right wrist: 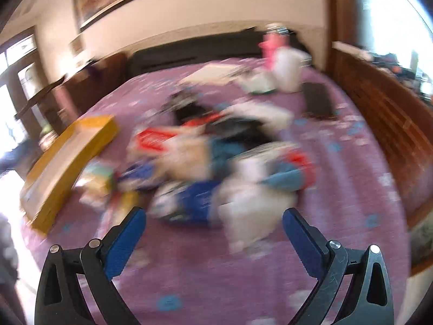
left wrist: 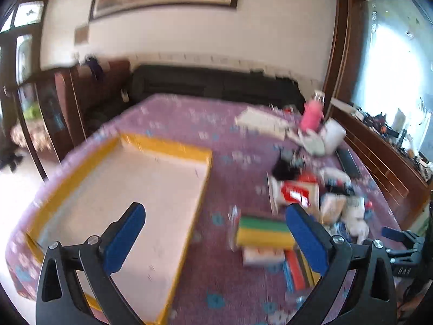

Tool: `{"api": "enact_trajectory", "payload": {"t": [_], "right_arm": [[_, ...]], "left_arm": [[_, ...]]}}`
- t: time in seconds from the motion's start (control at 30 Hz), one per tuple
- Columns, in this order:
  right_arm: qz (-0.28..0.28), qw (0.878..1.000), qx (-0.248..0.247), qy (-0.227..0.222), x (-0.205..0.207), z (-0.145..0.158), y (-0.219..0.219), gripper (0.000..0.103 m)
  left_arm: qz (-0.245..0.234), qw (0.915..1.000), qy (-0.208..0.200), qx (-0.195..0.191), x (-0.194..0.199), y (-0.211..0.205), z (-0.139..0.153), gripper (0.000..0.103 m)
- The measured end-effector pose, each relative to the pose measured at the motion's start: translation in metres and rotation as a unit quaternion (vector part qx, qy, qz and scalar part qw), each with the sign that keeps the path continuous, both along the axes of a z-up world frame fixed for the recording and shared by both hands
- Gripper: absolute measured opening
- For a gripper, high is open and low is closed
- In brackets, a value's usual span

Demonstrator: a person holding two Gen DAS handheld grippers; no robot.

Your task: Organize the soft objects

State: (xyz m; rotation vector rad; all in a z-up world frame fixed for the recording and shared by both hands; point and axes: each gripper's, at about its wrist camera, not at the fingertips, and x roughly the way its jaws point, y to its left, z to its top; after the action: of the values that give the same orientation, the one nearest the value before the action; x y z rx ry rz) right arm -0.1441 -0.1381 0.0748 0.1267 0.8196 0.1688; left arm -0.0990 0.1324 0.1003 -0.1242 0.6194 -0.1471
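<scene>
Purple patterned bedding (left wrist: 189, 119) is spread under everything. Soft objects (right wrist: 216, 157) are heaped right of the yellow-rimmed tray (left wrist: 173, 146), with a green-and-yellow sponge (left wrist: 263, 231) nearest it. Left gripper (left wrist: 215, 219) and right gripper (right wrist: 213, 223) are held wide, empty.

Left gripper (left wrist: 215, 216) jaws spread wide (nothing between), right gripper (right wrist: 213, 220) likewise, both tilted downward

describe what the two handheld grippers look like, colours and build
Both the left gripper and the right gripper have black angular linkage arms with triangular cutouts and silver round pivot bolts. Each finger carries a flat blue pad. No cables or sleeves show.
</scene>
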Motion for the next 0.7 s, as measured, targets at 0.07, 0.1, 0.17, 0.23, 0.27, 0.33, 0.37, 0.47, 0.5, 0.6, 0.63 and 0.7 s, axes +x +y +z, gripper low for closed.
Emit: {"api": "enact_trajectory", "payload": {"t": [0.07,0.1,0.17,0.23,0.27,0.33,0.37,0.47,0.5,0.6,0.63,0.7], "right_arm": [[0.040,0.999,0.008,0.014,0.002,-0.005,0.025,0.102],[0.061,0.998,0.010,0.019,0.003,-0.007,0.040,0.102],[0.086,0.996,0.015,0.027,0.007,-0.012,0.059,0.101],[0.090,0.995,-0.010,0.035,0.018,-0.018,0.080,0.099],[0.091,0.995,-0.031,0.038,0.022,-0.022,0.092,0.096],[0.094,0.993,-0.051,0.051,0.027,-0.030,0.105,0.089],[0.094,0.992,-0.056,0.060,0.031,-0.035,0.110,0.080],[0.084,0.992,-0.042,0.082,0.039,-0.042,0.106,0.056],[0.078,0.993,-0.040,0.084,0.037,-0.040,0.100,0.054],[0.060,0.994,-0.044,0.086,0.031,-0.040,0.076,0.052],[0.056,0.994,-0.038,0.090,0.028,-0.041,0.065,0.052],[0.049,0.994,-0.024,0.096,0.021,-0.042,0.049,0.051]], "left_arm": [[0.001,0.9999,0.011,-0.013,0.003,0.006,-0.007,0.103],[0.001,0.9998,0.013,-0.017,0.005,0.007,-0.008,0.103],[-0.007,0.9997,0.015,-0.015,0.005,0.006,-0.007,0.103],[-0.018,0.9995,0.023,-0.009,0.010,-0.002,-0.009,0.103],[-0.022,0.9993,0.028,-0.005,0.012,-0.004,-0.010,0.103],[-0.031,0.9985,0.045,-0.009,0.018,-0.009,-0.015,0.103],[-0.034,0.9980,0.052,-0.012,0.022,-0.012,-0.017,0.103],[-0.049,0.9957,0.077,-0.014,0.035,-0.022,-0.025,0.103],[-0.053,0.9949,0.085,-0.010,0.039,-0.026,-0.027,0.103],[-0.060,0.9914,0.116,0.002,0.056,-0.036,-0.039,0.103],[-0.058,0.9905,0.125,0.005,0.062,-0.040,-0.043,0.103],[-0.056,0.9888,0.138,0.010,0.072,-0.046,-0.052,0.103]]}}
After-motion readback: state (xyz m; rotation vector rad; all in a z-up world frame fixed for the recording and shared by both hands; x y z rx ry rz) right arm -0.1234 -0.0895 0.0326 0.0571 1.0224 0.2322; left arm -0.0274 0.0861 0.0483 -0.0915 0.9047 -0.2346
